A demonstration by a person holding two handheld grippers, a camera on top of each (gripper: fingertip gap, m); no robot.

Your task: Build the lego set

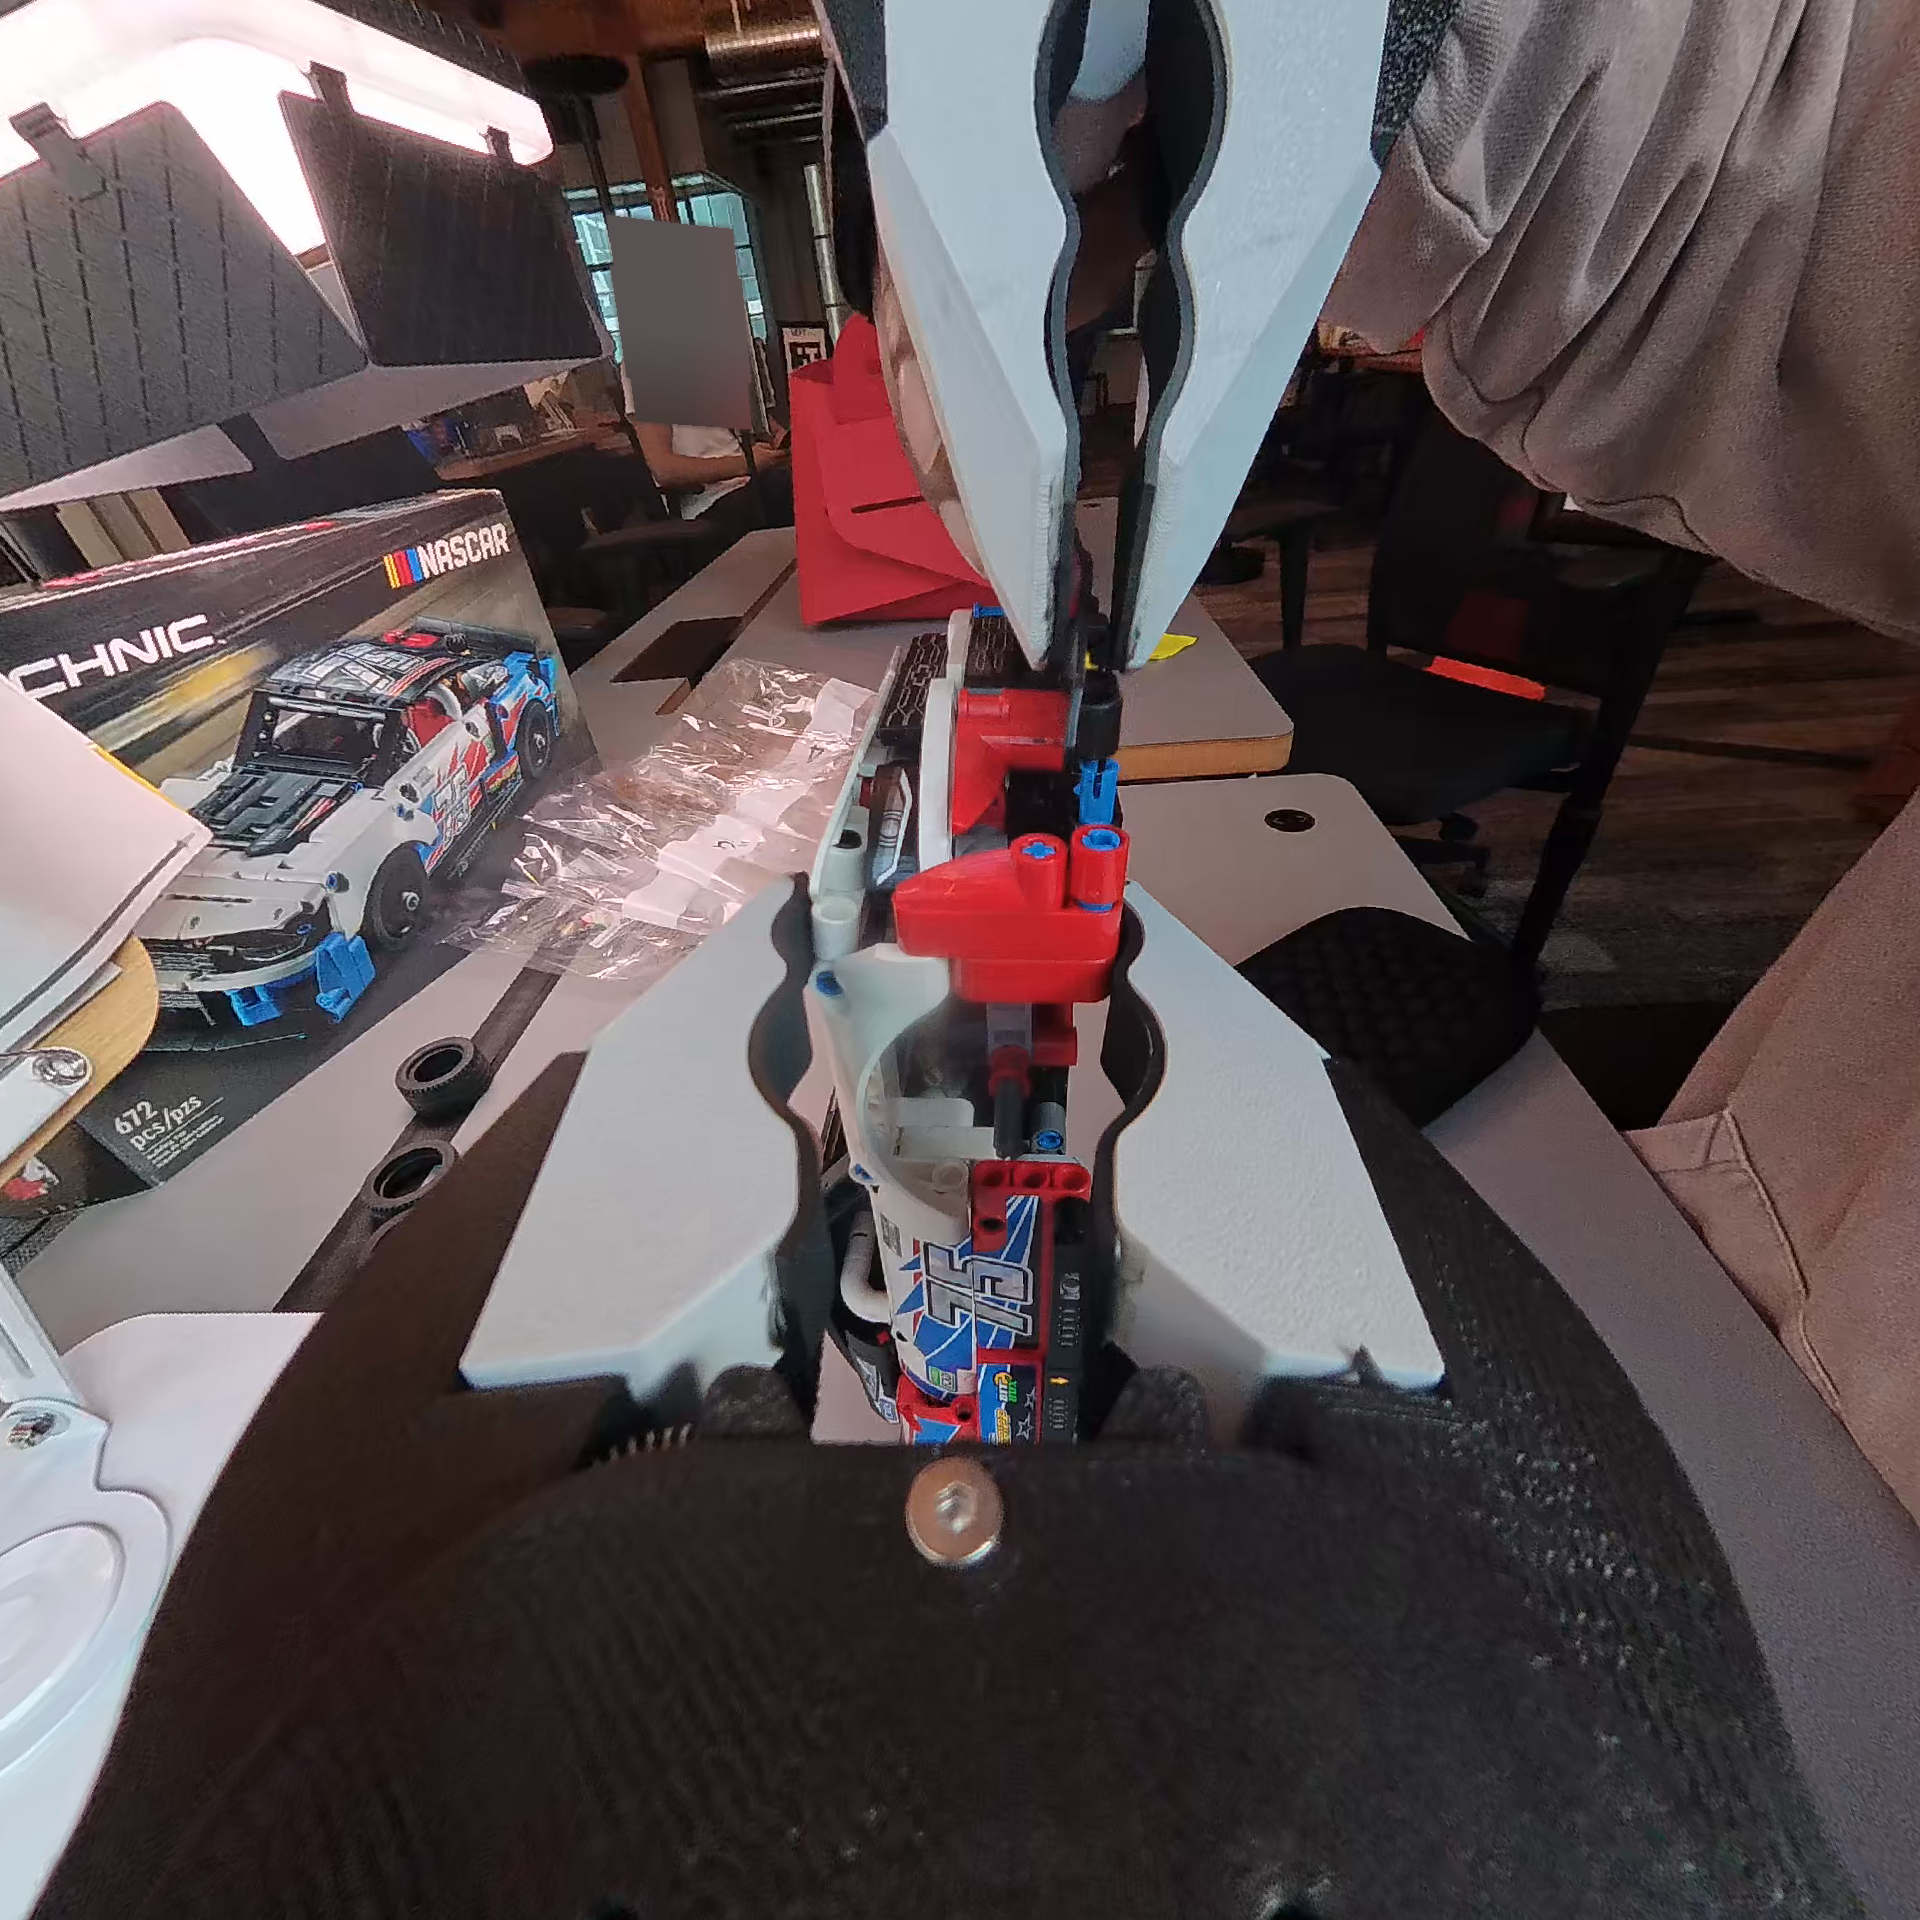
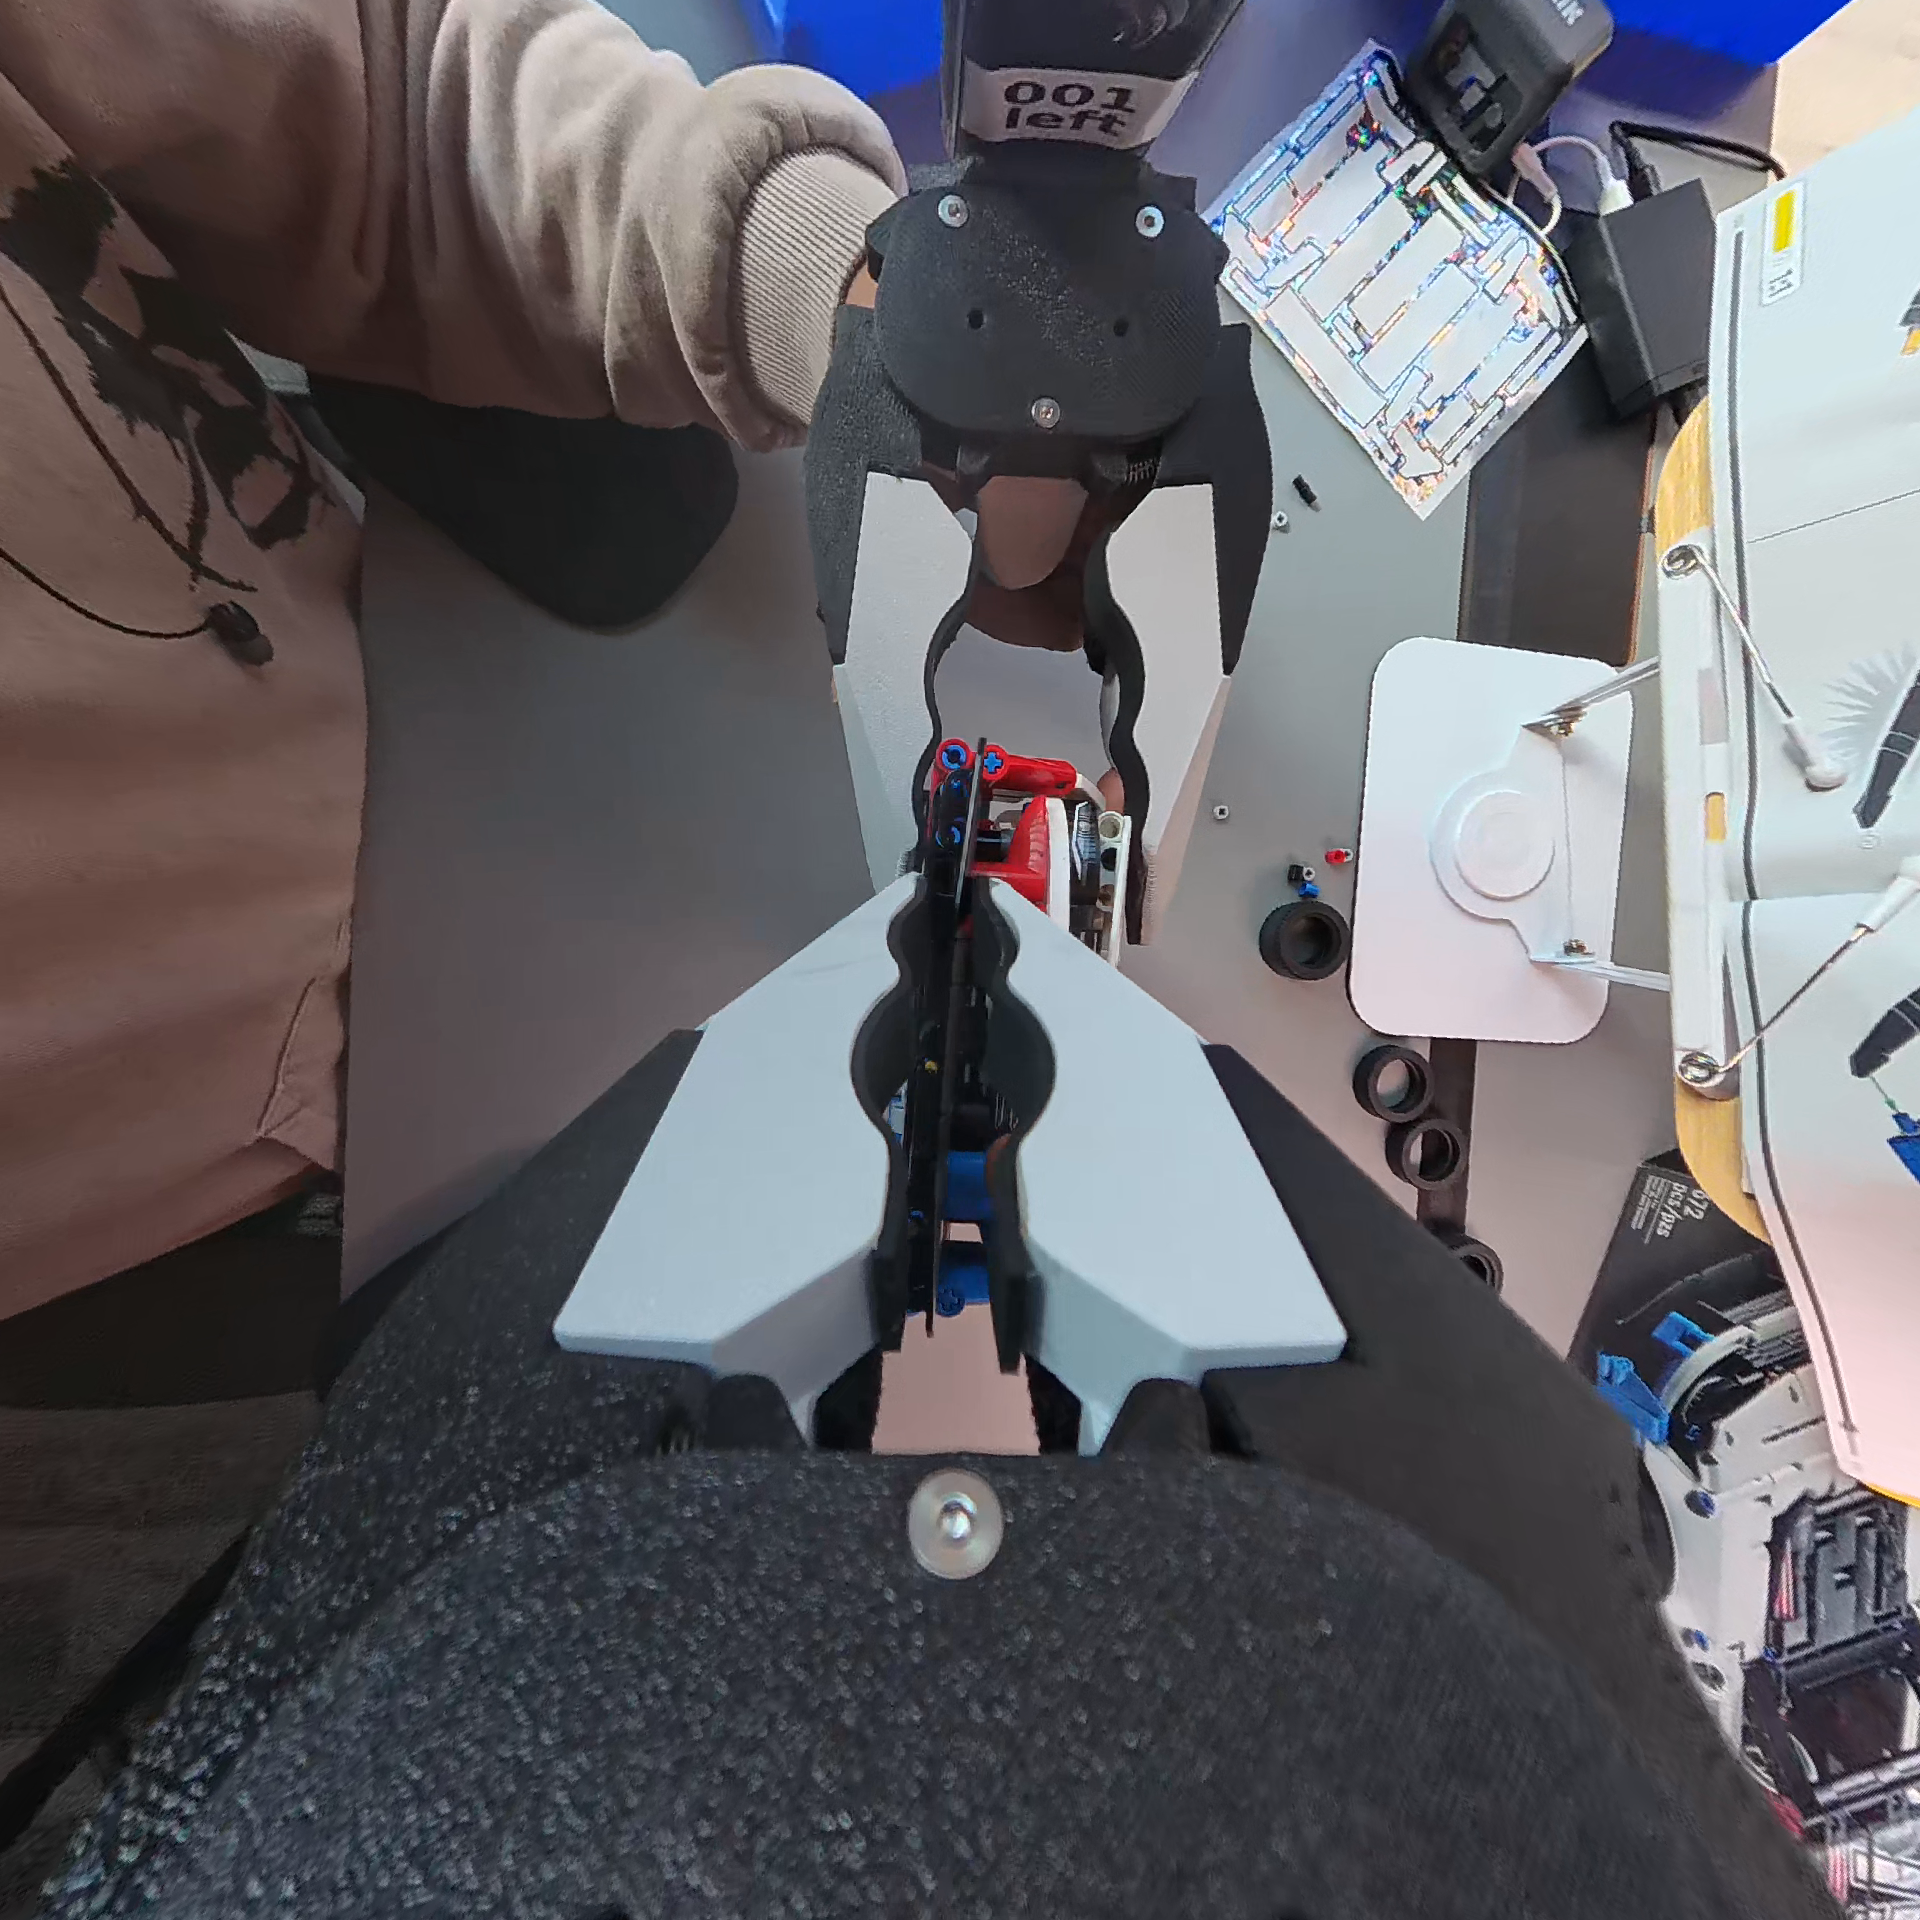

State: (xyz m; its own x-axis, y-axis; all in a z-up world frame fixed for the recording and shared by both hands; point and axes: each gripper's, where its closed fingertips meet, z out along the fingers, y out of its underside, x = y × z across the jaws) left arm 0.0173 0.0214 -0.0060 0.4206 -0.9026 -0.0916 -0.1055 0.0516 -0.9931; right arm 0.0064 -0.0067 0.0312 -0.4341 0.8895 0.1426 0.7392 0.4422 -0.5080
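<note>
Tyres [image 2: 1394,1081] between stand base [image 2: 1475,997] and box [image 2: 1704,1236], seemingly.

The lower part of the lego car [image 1: 966,1288] is hidden behind the left gripper [image 1: 961,935] body. The set box [image 1: 281,790] is cut by the left edge. In the right wrist view, the thin black piece [image 2: 951,1039] between the fingers [image 2: 769,1122] is too dark to identify. A grey patch [image 1: 681,322] covers a person behind.
</note>
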